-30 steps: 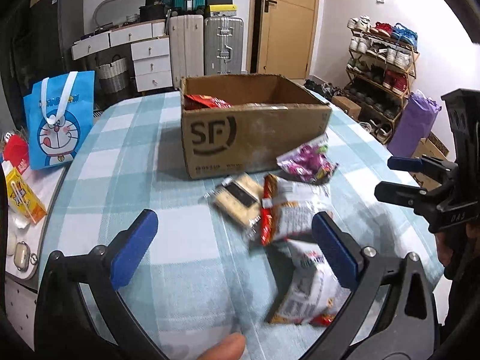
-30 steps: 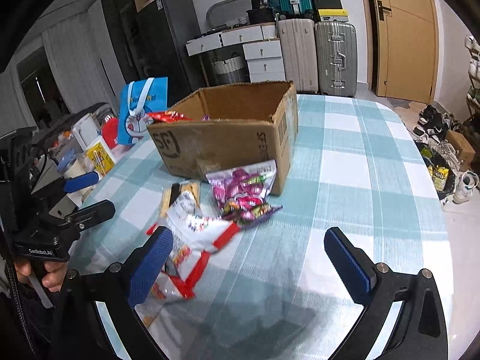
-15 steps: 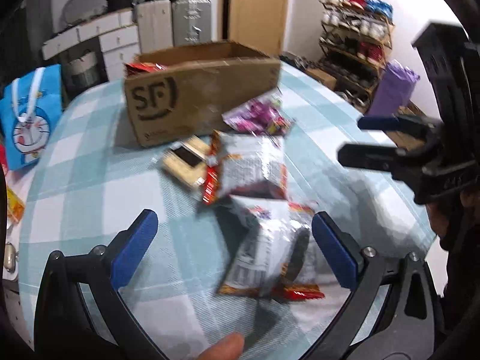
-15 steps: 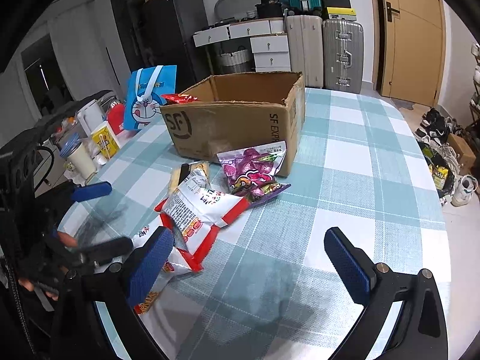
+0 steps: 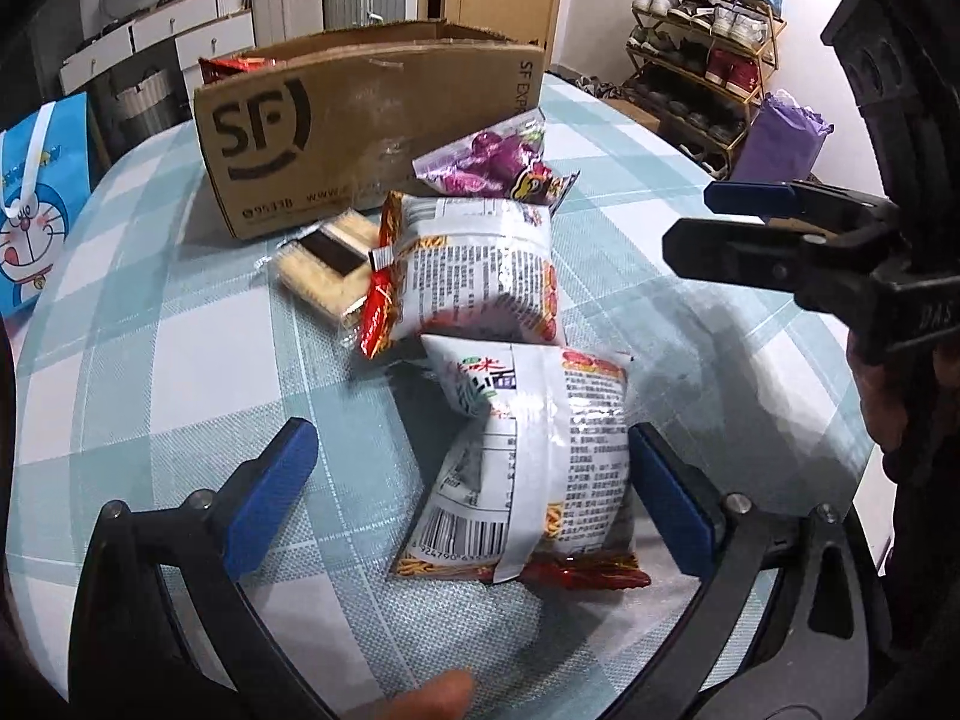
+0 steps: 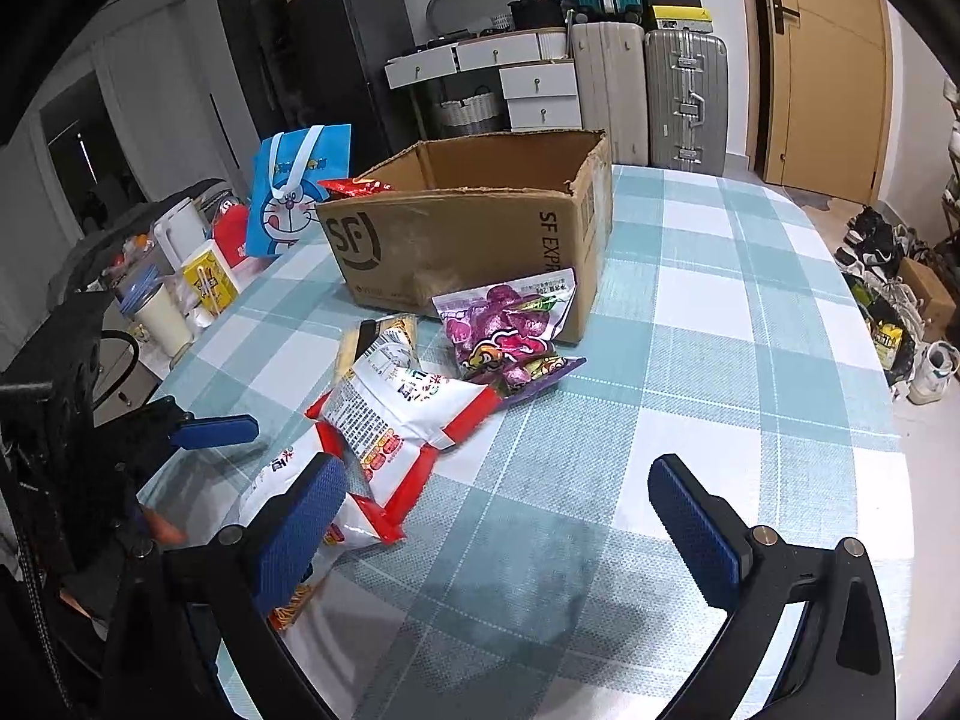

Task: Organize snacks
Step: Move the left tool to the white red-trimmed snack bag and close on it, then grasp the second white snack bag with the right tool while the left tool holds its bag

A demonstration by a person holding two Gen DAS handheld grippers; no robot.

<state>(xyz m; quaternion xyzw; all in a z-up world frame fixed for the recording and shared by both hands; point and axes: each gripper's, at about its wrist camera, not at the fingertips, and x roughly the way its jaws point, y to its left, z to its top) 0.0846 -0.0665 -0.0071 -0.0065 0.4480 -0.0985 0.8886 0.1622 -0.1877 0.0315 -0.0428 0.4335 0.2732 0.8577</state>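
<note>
Left wrist view, change: since a second ago we have brought the left hand-held gripper [image 5: 465, 489] down and forward; the nearest noodle packet [image 5: 528, 468], then at 1 o'clock beyond the fingers, now lies between them.
Left wrist view, grip: jaws wide, the right pad just beside the packet's edge, nothing clamped.
Left wrist view, meaning: we judge this packet is the next pick, bound for the cardboard box [image 5: 372, 120] at 12 o'clock.
Left wrist view, other snacks: second noodle packet [image 5: 474, 270], purple candy bag [image 5: 498, 165] and cracker pack [image 5: 327, 267] lie on the bench [image 5: 150, 330] in front of the box.
Left wrist view, hard to see: the near packet's lower corner is blurred; the fingertip at 6 o'clock is cut off.

Right wrist view, change: the right hand-held gripper [image 6: 498, 519] has shifted little; the other gripper has moved in at 9 o'clock.
Right wrist view, grip: jaws wide, holding nothing, over bare cloth.
Right wrist view, hidden: our left pad covers much of the near packet [image 6: 282, 480]; the box's inside is mostly out of sight, only a red wrapper [image 6: 354, 186] showing.
</note>
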